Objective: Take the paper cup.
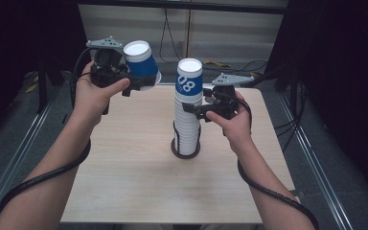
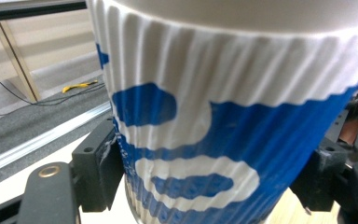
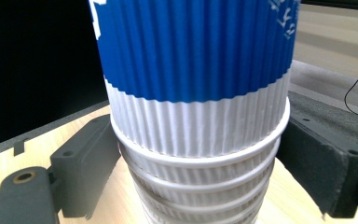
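Note:
A blue-and-white ribbed paper cup (image 1: 143,61) is held in the air at the upper left, tilted with its white bottom up, and my left gripper (image 1: 141,82) is shut on it. In the left gripper view the cup (image 2: 214,130) sits between the black pads (image 2: 98,163). A tall stack of the same cups (image 1: 189,112), upside down, stands on a dark round base (image 1: 186,153) at mid-table. My right gripper (image 1: 192,108) is shut on the stack just below its top cup. The right gripper view shows its pads (image 3: 86,158) pressed against both sides of the stack (image 3: 196,70).
The light wooden table (image 1: 124,172) is bare around the stack. Metal rails (image 1: 33,129) run along both sides of the table, and cables (image 1: 239,64) lie on the floor behind it. Black cords trail from both grippers along the forearms.

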Tool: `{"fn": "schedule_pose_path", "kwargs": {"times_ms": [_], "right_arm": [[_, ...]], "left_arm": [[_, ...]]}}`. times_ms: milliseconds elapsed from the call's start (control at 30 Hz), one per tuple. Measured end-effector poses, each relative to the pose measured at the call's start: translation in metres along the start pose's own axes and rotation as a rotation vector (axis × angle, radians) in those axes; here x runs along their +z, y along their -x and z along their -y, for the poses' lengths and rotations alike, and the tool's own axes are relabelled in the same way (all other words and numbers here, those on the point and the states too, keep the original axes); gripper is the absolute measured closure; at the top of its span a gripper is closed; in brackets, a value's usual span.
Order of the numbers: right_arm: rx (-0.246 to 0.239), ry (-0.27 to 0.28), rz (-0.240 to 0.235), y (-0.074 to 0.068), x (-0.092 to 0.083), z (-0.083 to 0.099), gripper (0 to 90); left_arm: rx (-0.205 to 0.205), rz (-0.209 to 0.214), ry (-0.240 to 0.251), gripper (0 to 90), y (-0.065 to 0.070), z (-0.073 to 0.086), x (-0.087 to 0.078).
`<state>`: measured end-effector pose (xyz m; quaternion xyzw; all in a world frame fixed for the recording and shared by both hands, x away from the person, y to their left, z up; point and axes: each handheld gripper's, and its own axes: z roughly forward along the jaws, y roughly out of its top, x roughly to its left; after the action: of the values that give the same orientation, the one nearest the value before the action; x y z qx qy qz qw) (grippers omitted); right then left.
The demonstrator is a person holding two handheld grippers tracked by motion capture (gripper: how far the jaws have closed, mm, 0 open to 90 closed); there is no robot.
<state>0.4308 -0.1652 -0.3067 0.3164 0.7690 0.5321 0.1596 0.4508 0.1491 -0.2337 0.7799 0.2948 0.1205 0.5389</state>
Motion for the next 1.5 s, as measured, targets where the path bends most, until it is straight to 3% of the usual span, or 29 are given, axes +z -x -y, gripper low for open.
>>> {"fn": "schedule_pose_path", "kwargs": {"times_ms": [167, 733, 1000, 1100, 1500], "right_arm": [[0.021, 0.001, -0.015, 0.002, 0.0, 0.001, 12.3], [-0.019, -0.005, -0.025, 0.003, -0.02, 0.012, 13.0], [-0.021, -0.03, -0.042, 0.007, -0.032, 0.029, 13.0], [-0.048, -0.043, -0.056, 0.006, -0.035, 0.035, 13.0], [-0.066, -0.07, -0.103, 0.0, -0.042, 0.055, 13.1]], "left_arm": [[0.009, -0.008, -0.016, 23.4, -0.001, 0.009, 0.001], [0.061, -0.003, -0.087, 23.3, 0.002, 0.037, 0.008], [0.079, 0.009, -0.123, 23.4, 0.003, 0.052, 0.011], [0.085, 0.02, -0.133, 23.4, 0.004, 0.056, 0.012], [0.108, 0.045, -0.164, 23.3, 0.011, 0.079, 0.016]]}}
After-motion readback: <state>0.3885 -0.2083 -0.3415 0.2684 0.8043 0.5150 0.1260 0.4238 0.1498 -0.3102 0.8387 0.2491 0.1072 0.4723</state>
